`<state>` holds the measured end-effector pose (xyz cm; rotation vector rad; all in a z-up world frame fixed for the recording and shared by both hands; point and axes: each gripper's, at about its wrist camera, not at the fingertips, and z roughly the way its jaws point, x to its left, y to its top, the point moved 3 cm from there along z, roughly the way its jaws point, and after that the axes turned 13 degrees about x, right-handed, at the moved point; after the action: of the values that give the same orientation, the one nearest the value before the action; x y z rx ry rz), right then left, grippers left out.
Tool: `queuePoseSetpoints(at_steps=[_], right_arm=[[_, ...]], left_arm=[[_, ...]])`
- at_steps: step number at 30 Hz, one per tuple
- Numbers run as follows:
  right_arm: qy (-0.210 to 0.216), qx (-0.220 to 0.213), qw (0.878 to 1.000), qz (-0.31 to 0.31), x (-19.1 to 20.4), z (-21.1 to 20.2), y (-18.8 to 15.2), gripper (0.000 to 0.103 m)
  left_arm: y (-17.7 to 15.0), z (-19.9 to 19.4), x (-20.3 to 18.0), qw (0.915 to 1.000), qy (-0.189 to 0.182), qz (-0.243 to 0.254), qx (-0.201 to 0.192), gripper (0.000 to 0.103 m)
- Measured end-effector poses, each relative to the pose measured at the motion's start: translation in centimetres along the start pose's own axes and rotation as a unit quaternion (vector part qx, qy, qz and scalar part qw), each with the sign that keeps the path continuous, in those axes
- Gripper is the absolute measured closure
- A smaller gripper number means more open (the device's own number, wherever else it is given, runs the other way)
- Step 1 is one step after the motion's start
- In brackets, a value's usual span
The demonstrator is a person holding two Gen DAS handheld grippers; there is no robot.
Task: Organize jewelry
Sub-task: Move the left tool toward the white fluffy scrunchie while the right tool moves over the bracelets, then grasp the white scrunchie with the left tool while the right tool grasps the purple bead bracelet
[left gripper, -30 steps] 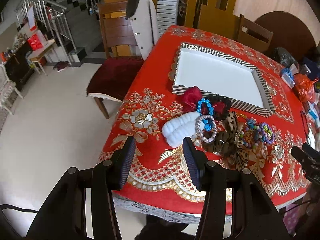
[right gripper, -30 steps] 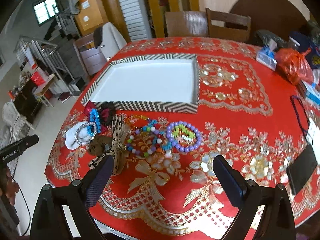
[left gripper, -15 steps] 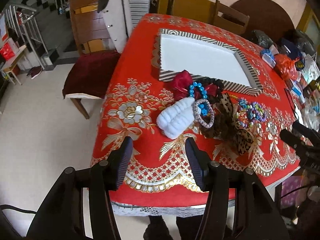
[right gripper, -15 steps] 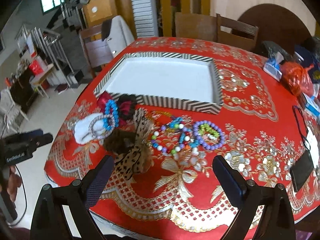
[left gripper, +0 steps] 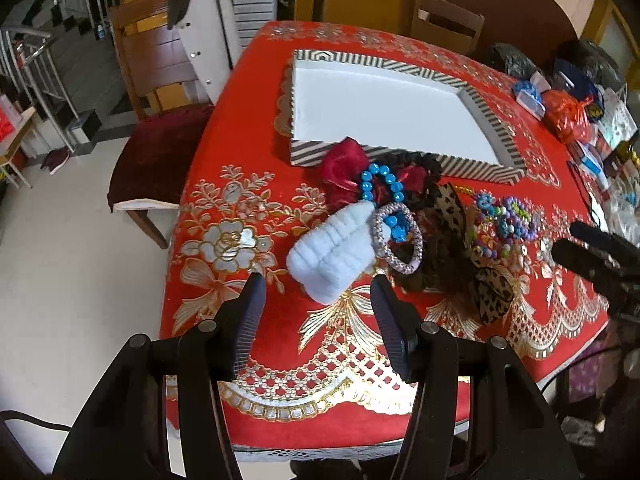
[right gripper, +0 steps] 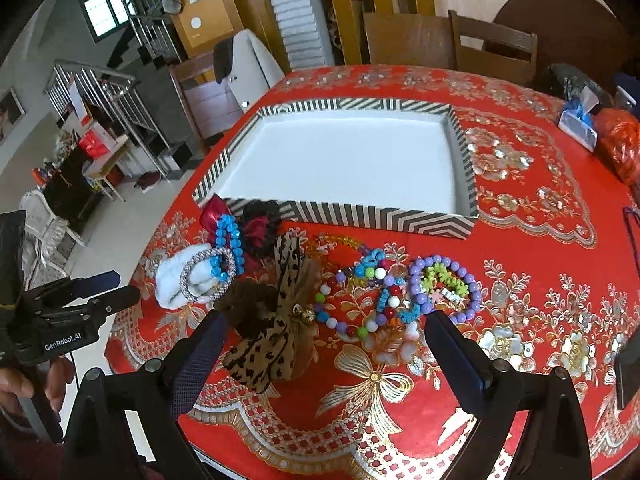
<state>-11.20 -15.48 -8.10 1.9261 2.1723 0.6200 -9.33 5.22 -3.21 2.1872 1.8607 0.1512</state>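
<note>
- Presently both grippers hang over the near edge of the bench [left gripper: 248, 184], which wears a red cloth with gold flowers.
- Landmark: striped tray [right gripper: 464, 148], white inside, nothing in it. All the jewelry lies in a heap just in front of the tray's near wall.
- Left gripper [left gripper: 316, 312]: jaws spread, just been opening, nothing between them. White fluffy scrunchie [left gripper: 332, 252] sits right ahead of them, at the heap's left end.
- Right gripper [right gripper: 324, 356]: jaws spread wide, nothing held. Leopard bow [right gripper: 280, 320] and bead bracelets [right gripper: 440, 292] lie ahead of them.
- Handling, by my reckoning: scrunchie is light and soft, will squash; pinch it across the middle.
- Silver bangle [left gripper: 396, 236] lies partly on the scrunchie, with a blue bead bracelet [left gripper: 380, 184] through it; likely to drag along or slide off.
- Bead strings look light, hard and slippery, and overlap; take one strand at its outer edge.
- Dark red scrunchie [left gripper: 344, 164] touches the tray's near wall.
- Writing: "GenRobot.AI" on the left gripper's body, seen from the right wrist. No other text readable.
</note>
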Motion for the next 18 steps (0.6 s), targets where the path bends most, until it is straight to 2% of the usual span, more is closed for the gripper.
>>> queuePoseSetpoints(at_steps=[3, 5, 10, 14, 18], right_arm=[[-0.012, -0.004, 1.0, -0.012, 0.3, -0.1, -0.1, 0.005], [-0.008, -0.014, 1.0, 0.002, 0.0, -0.2, -0.3, 0.005], [-0.001, -0.002, 1.0, 0.009, -0.6, 0.3, -0.1, 0.005], [0.0, 0.004, 1.0, -0.002, -0.3, 0.6, -0.1, 0.005], [-0.001, 0.012, 1.0, -0.011, 0.3, 1.3, 0.1, 0.01]], left_arm=[[-0.1, 0.4, 0.0, 1.0, -0.001, 0.001, 0.008, 0.049], [-0.3, 0.6, 0.0, 0.9999, 0.009, 0.004, 0.008, 0.049], [-0.3, 1.2, 0.5, 0.9999, 0.012, -0.002, 0.011, 0.049], [0.0, 1.5, 0.8, 0.9999, 0.003, -0.002, 0.01, 0.049], [0.3, 2.1, 0.9, 0.9997, -0.014, 0.008, 0.019, 0.049]])
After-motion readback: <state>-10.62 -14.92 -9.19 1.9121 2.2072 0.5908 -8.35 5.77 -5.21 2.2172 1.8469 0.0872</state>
